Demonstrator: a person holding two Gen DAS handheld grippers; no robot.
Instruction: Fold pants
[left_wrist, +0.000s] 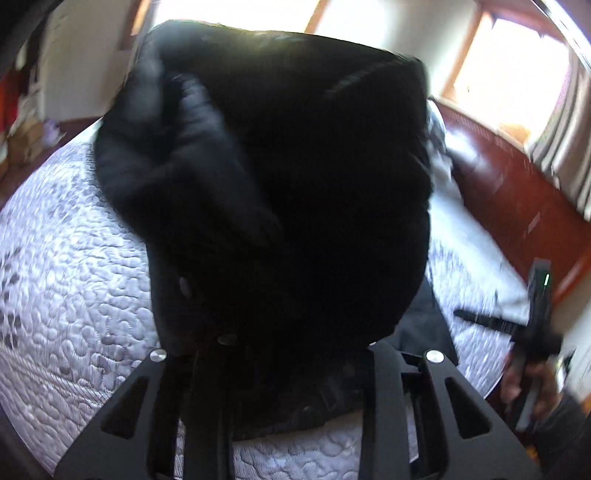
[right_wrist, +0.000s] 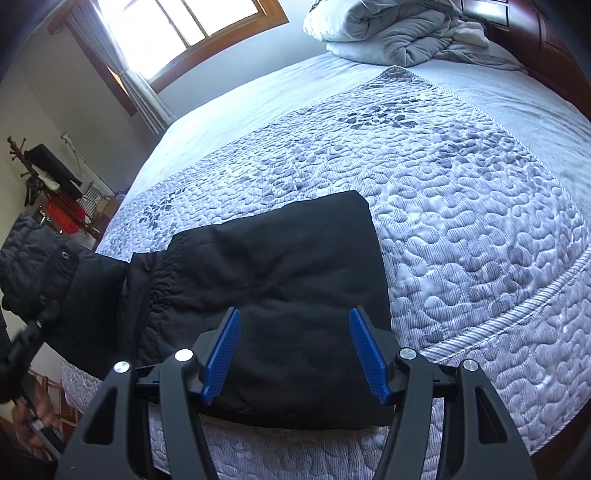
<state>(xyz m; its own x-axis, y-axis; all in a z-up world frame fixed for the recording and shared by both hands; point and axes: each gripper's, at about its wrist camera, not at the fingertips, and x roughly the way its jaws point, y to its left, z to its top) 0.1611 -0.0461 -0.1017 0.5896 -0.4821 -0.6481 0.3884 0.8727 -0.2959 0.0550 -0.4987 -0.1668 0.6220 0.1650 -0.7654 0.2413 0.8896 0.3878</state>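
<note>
Quilted bed (right_wrist: 461, 229): black pants (right_wrist: 295, 280) are lifted, apparently pinched by the left claw (left_wrist: 284, 373); the right claw (right_wrist: 295, 350) is spread, so slippage could undo the fold.

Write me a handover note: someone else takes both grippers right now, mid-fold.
Left gripper: shut on pants, holding the waist end lifted off the bed; black cloth fills its camera.
Right gripper: open, empty, hovering over the flat part of the pants near the bed's front edge.
Done: part of the pants lies flat on the quilt.
Left: carry the lifted end over the flat part, lay it down, release, smooth. The fold looks unfinished.
</note>
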